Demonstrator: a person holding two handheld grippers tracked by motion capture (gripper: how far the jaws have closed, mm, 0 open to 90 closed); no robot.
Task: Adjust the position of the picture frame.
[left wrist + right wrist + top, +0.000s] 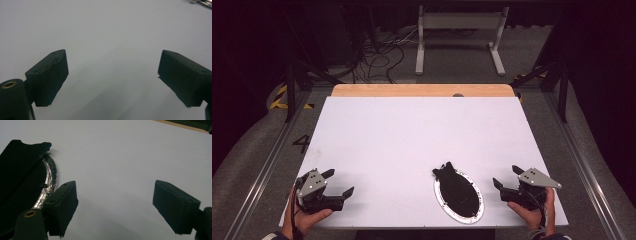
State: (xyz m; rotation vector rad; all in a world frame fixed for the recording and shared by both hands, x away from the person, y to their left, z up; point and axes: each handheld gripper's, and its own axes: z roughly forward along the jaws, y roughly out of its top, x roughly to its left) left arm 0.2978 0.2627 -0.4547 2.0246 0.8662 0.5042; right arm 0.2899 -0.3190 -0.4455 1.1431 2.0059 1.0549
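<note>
The high view is evenly lit from above on the white table (412,140), while the room around it falls into deep darkness. The picture is soft and slightly grainy. In the left gripper view the tabletop looks dull grey, with faint blurred shadows under the black jaws. In the right gripper view the shiny rim (48,182) of the oval plate catches small glints; the near jaws are a little soft.

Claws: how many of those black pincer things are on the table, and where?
2. The left claw is at the table's near left corner; the right claw is near the right corner, beside the black oval plate. Both are open.
</note>
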